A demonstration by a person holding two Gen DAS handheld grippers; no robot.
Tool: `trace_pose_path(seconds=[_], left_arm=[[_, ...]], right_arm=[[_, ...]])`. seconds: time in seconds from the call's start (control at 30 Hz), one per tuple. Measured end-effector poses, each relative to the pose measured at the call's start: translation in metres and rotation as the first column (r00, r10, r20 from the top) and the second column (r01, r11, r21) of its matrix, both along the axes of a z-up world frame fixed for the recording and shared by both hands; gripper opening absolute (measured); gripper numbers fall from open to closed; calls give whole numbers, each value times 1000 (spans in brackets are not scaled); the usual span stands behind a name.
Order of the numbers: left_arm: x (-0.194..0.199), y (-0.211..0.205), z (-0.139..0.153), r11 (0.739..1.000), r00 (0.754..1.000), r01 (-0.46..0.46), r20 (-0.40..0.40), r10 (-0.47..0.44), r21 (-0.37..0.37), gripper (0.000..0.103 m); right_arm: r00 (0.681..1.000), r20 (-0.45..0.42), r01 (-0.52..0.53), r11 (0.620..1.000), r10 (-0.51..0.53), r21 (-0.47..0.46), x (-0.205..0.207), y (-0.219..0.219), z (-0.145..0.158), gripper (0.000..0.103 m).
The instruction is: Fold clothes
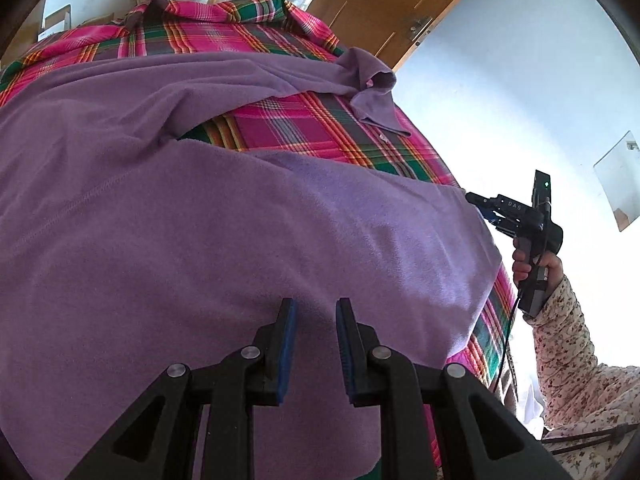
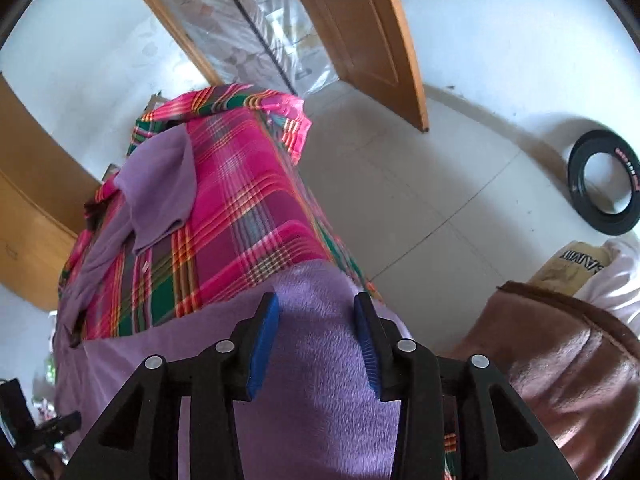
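Here one purple garment (image 1: 200,220) lies spread on the plaid-covered surface (image 1: 304,128), and two grippers, left gripper (image 1: 316,312) and right gripper (image 2: 316,308), both hover released over its near part.

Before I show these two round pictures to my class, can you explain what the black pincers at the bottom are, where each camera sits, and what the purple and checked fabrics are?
No robot here: a person holds a hand-held gripping tool in each hand, and a fisheye camera on each looks forward along its two fingers, hence the round pictures. One picture comes from the left tool, the other from the right tool. The blue strips are the finger pads.

A pink, green and orange plaid cloth covers the surface. On it lies a purple fleece garment, partly folded, its collar at the far end.

Both tools are open, poised over the purple fleece, holding nothing. The left view also shows the right tool from the side, at the garment's edge, in a hand with a floral sleeve.
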State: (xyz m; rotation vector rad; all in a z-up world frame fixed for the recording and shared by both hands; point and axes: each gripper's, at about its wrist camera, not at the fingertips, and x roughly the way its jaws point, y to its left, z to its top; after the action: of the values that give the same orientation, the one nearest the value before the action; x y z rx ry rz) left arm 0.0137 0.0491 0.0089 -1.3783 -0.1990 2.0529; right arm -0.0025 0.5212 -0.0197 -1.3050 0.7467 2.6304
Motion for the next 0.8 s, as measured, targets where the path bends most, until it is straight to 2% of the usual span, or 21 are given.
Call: trace_pose_path(seconds=[0.07, 0.23, 0.3, 0.47, 0.63, 0.8], left_arm=[[-2, 0, 1, 1000, 1000, -12, -8, 12, 0, 20], [-13, 4, 8, 999, 998, -42, -39, 41, -29, 21], [-21, 5, 11, 997, 997, -58, -50, 56, -45, 25], [-47, 9, 20, 990, 991, -109, -88, 101, -95, 26], [-73, 20, 31, 970, 976, -150, -187, 114, -191, 26], [-99, 33, 28, 940, 959, -170, -269, 88, -297, 26]], right_arm=[[1000, -2, 8, 1000, -8, 13, 1, 1, 2, 17], [999, -11, 47, 997, -46, 69, -11, 2, 16, 18], [1000, -21, -3, 997, 4, 78, -19, -11, 21, 18], [985, -28, -163, 978, 168, 133, -46, -56, 33, 25], [945, -26, -316, 931, 326, 181, -77, -109, 34, 27], [911, -9, -402, 891, 413, 212, -107, -152, 32, 29]])
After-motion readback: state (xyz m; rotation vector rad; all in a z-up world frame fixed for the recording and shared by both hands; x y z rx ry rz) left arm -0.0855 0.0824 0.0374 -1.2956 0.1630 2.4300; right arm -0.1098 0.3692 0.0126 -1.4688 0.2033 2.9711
